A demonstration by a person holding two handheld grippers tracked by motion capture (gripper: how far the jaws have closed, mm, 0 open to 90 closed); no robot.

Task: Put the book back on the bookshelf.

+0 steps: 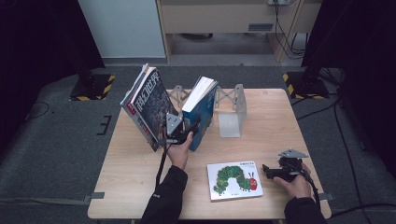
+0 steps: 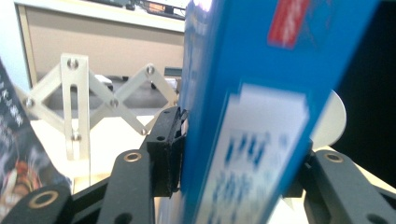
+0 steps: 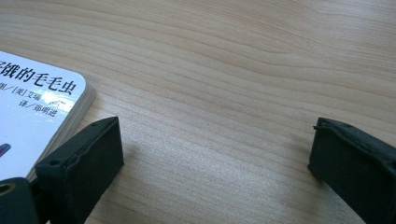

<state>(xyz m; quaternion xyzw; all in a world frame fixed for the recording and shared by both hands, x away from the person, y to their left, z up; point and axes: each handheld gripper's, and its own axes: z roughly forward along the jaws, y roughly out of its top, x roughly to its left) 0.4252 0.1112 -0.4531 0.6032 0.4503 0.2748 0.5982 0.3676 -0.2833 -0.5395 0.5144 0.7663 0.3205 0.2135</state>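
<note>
While my left claw [image 1: 190,132] clasps the blue book [image 1: 201,112], I steady it.
It leans left of the metal bookend [image 1: 232,112]; I should tip it upright. My right claw [image 1: 270,171] rests open beside the caterpillar book [image 1: 233,179].

Two dark-sleeved forearms enter from the bottom edge of the high view. The left arm reaches up toward the frame's centre, its hand wrapped around the left claw [image 1: 187,133], which points up and away. In the left claw view its black jaws stand partly apart, one at lower left, one at lower right. The right hand [image 1: 293,184] sits at lower right, holding the right claw [image 1: 267,170] level, pointing left, jaws wide apart.
</note>
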